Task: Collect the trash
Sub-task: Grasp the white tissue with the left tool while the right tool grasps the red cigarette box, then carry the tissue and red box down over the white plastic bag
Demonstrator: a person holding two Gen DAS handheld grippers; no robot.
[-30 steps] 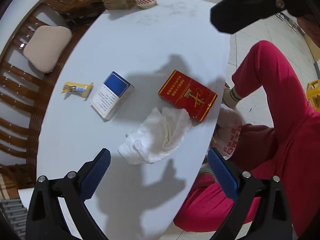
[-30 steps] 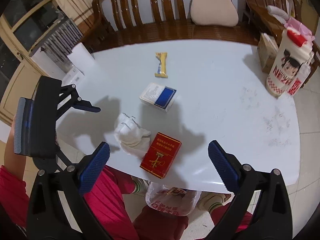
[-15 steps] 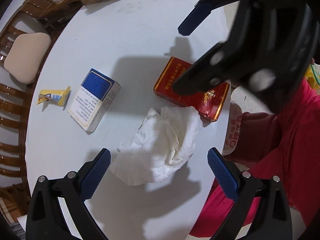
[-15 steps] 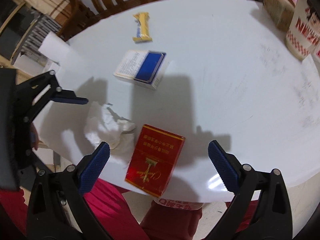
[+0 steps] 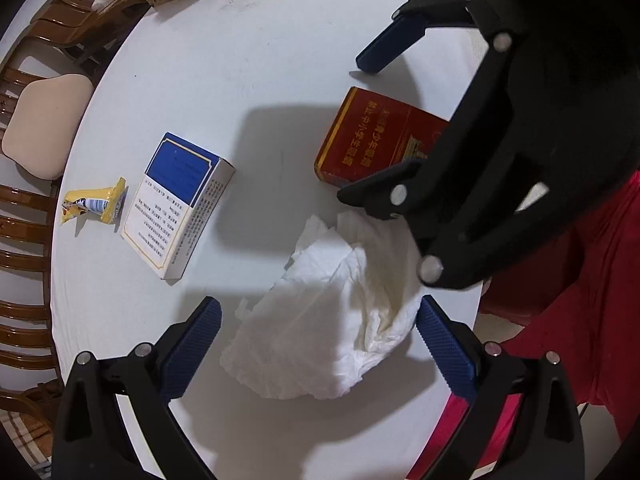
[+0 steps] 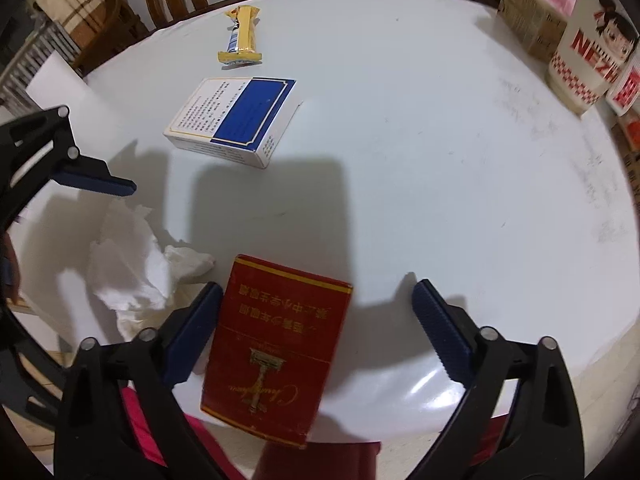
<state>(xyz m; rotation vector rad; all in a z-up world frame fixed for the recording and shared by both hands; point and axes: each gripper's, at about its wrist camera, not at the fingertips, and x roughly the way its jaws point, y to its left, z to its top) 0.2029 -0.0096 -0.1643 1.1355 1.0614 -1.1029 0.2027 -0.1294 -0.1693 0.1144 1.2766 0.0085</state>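
The red carton (image 6: 276, 344) is lying flat at the near edge of the white round table (image 6: 440, 160), one end overhanging the rim, and it is sitting between the fingers of the right gripper (image 6: 316, 332). Its long axis is running along the gripper's pointing direction, so the jaws are spanning its short width; the left finger is almost touching the carton's side while the right finger is standing well clear. These jaws are closing but are not yet pressing on anything. The crumpled tissue (image 5: 332, 312) is lying just beside the carton, directly between the wide-open fingers of the left gripper (image 5: 320, 340), which is holding nothing. Each hand is therefore nearest its own item. The carton is a rigid, glossy, rectangular box; the tissue is soft, creased and irregular, likely compressing under grip. Farther off, a blue-and-white box (image 5: 176, 204) and a yellow wrapper (image 5: 94, 204) are resting apart on the smooth tabletop.
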